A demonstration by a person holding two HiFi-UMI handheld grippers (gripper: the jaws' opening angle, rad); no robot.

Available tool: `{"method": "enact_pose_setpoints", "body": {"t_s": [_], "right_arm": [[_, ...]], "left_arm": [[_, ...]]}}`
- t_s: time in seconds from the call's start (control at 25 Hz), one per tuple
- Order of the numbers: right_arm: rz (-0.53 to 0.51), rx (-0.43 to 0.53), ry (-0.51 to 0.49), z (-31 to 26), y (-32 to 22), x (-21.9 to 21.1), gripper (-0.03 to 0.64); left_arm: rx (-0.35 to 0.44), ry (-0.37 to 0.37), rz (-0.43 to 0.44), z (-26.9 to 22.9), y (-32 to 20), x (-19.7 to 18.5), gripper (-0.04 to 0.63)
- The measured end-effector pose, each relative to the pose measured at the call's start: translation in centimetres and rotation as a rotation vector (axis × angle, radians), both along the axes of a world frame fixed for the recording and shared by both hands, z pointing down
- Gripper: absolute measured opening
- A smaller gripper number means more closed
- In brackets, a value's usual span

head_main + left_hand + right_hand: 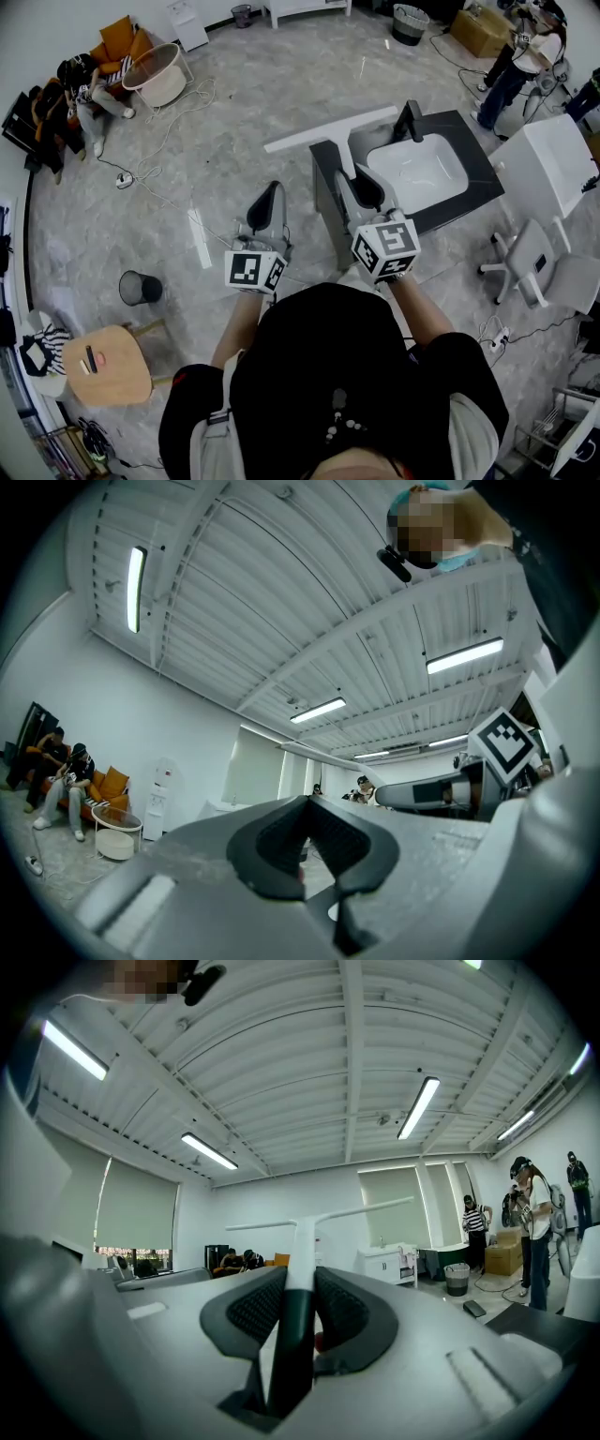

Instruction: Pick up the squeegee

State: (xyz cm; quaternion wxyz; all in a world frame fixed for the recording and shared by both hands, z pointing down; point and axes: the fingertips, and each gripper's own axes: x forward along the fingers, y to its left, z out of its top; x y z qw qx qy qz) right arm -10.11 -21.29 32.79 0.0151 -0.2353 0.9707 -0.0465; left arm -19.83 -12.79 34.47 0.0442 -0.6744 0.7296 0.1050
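Note:
The squeegee (pixel 330 129) is a white T with a long blade and a dark handle. It is held off the floor, level, above the near-left corner of the dark counter. My right gripper (pixel 362 187) is shut on the handle. In the right gripper view the dark handle (pixel 292 1335) runs up between the pads of the right gripper (pixel 298 1302) to the white blade (pixel 319 1217). My left gripper (pixel 265 208) hangs to the left of it, shut and empty. In its own view the left gripper (pixel 307 841) has its pads together, and the right gripper's marker cube (pixel 506 744) shows at the right.
A white sink (pixel 417 173) with a black faucet (pixel 409 120) sits in the dark counter ahead right. A white cabinet (pixel 553 164) and a chair (pixel 534 267) stand right. A black bin (pixel 140 287) and a wooden stool (pixel 108 364) stand left. People sit at an orange sofa (pixel 117 42).

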Motion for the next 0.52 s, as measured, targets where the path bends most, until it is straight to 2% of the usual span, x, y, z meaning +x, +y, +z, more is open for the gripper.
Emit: {"method": "enact_pose_setpoints", "body": {"t_s": [0.52], "right_arm": [[-0.007, -0.004, 0.004, 0.21, -0.43, -0.18, 0.097]], "left_arm": [[0.003, 0.000, -0.010, 0.18, -0.25, -0.21, 0.000]]}}
